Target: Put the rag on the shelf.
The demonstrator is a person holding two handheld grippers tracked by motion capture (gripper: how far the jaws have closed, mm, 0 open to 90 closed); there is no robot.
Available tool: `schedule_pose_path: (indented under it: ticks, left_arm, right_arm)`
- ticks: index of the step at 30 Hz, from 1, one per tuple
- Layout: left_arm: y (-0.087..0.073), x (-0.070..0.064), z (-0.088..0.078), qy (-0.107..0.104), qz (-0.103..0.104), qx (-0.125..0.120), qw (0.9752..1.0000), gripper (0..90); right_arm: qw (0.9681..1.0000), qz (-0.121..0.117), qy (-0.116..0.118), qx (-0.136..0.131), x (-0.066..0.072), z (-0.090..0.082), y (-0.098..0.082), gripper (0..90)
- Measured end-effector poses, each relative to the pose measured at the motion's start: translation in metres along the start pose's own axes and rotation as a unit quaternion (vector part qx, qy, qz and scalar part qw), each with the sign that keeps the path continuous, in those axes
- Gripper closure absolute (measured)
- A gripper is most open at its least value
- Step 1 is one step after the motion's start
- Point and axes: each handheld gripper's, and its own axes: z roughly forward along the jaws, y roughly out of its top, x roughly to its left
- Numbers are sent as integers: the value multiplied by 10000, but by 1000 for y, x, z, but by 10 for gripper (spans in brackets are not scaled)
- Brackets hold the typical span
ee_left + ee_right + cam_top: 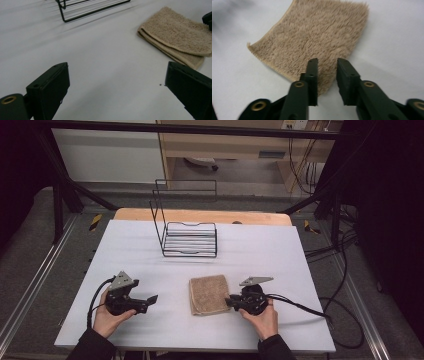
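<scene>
We are holding the right tool slightly parted over the near edge of the folded towel, its jaws gripping nothing. Our left tool is gaping wide above bare table, the towel lying ahead to its right, a wire rack beyond.

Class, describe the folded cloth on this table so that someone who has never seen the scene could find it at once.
Start at the white table and find the black wire rack near its far edge. Nearer the person, the folded towel lies flat, just beside the right gripper. It is the one soft, tan, fuzzy thing among hard black metal.
</scene>
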Motion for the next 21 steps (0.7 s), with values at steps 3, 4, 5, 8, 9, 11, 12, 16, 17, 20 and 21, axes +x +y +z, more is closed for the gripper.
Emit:
schedule_pose_path:
  ticks: [3,4,5,8,9,11,12,16,17,20,21]
  left_arm:
    - [10,-9,8,-1,120,78,9999,60]
    - [13,-13,11,-12,153,98,9998,60]
    - [16,-16,15,-9,183,114,9998,63]
    - [27,-25,27,-2,249,137,9996,71]
    - [30,-27,31,17,267,165,9995,73]
    - [36,-31,40,-27,230,173,9996,78]
    - [39,-32,44,-61,217,194,9996,82]
    - [47,-38,59,-56,175,218,9996,107]
    - [49,-39,62,-38,199,244,9995,111]
    - [55,-40,72,43,158,298,9994,137]
    - [56,-40,75,75,132,313,9994,152]
  right_arm:
    - [9995,-166,-27,-273,-5,-6,1,580]
    - [9993,-185,-23,-337,-6,-8,1,543]
    - [9989,-232,-43,-408,-8,-10,1,490]
    - [9974,-392,-157,-579,-12,-12,0,364]
    - [9973,-409,-145,-595,-14,-13,0,326]
    - [9974,-366,-114,-605,-19,-13,-1,280]
    - [9976,-351,-99,-592,-20,-13,-2,249]
    - [9984,-277,-186,-458,-26,-12,-3,155]
    - [9984,-258,-201,-459,-27,-11,-3,148]
    - [9985,-229,-209,-454,-28,-10,-3,104]
    - [9986,-208,-168,-458,-28,-10,-3,95]
